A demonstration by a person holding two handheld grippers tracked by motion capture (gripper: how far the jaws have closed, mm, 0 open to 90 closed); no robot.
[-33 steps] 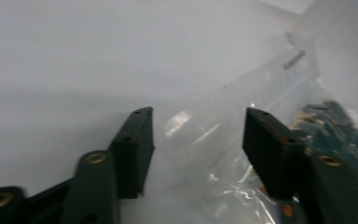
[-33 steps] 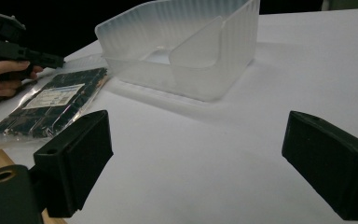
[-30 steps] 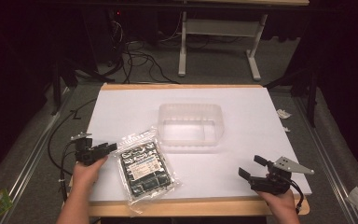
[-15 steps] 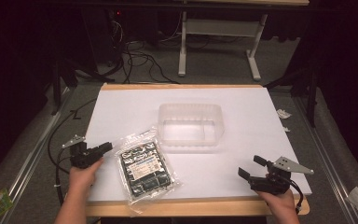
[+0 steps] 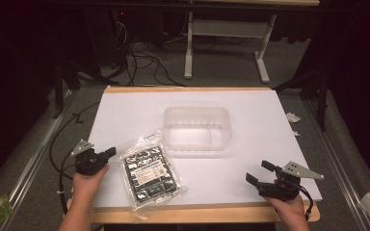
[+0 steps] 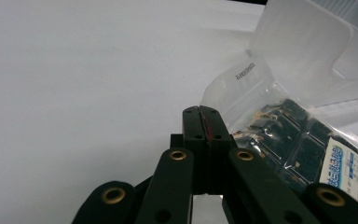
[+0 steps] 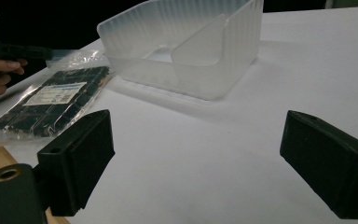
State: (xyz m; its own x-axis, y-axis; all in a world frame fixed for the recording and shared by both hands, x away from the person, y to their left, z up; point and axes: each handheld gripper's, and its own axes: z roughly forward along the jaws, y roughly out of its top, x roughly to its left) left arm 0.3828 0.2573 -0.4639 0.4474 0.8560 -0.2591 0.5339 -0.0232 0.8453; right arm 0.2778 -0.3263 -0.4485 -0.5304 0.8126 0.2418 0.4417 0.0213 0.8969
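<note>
A clear bag of dark parts with a white label (image 5: 150,169) lies flat near the table's front left, also seen in the left gripper view (image 6: 298,140) and the right gripper view (image 7: 51,100). My left gripper (image 5: 107,153) rests just left of the bag. Its jaws are pressed together (image 6: 201,112) beside the bag's edge with nothing between them. An empty clear plastic container (image 5: 196,111) stands at mid-table (image 7: 200,51) (image 6: 307,51). My right gripper (image 5: 260,172) sits at the front right, open wide (image 7: 200,154), with only bare table between its jaws.
The white table top (image 5: 270,125) has a wooden front edge (image 5: 221,209). Cables (image 5: 62,144) trail off the left side, and a desk frame (image 5: 224,33) stands on the floor beyond the table. A person's hand holds each gripper.
The left gripper has shifted slightly beside the bag's left edge. The right gripper, the bag and the container have stayed put.
</note>
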